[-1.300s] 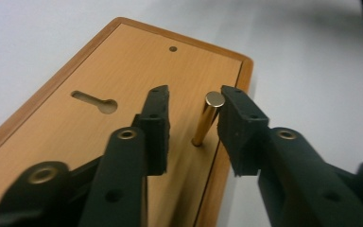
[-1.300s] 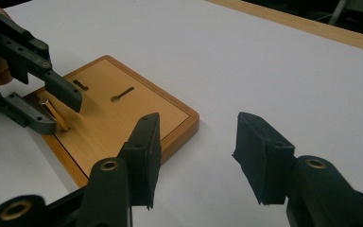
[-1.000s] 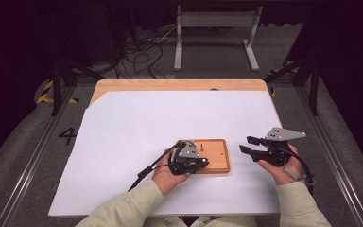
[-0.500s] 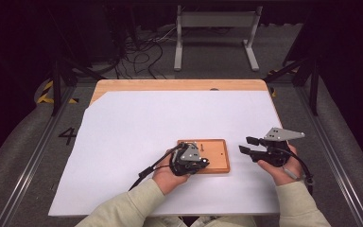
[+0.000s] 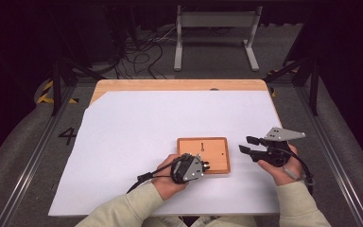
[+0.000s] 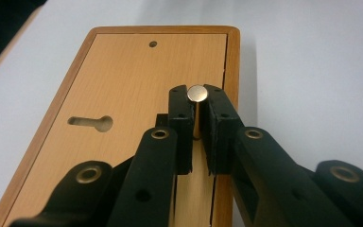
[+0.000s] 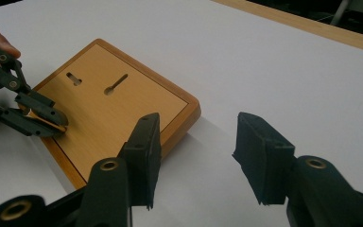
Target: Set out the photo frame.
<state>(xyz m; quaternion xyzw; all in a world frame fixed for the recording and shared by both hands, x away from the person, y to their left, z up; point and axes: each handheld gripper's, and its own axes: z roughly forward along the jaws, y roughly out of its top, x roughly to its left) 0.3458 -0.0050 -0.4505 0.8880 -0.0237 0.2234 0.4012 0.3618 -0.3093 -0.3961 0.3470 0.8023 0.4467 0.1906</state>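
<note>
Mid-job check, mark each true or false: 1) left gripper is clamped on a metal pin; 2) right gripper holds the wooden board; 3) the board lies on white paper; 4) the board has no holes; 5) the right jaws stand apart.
1) True: the left gripper is shut on the pin.
2) False: the right gripper is open, beside the board, holding nothing.
3) True: the board rests on the paper.
4) False: it has a keyhole slot and a small round hole.
5) True.

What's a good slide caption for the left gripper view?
Left claw shut on a small round-headed metal pin above the wooden board.
</note>
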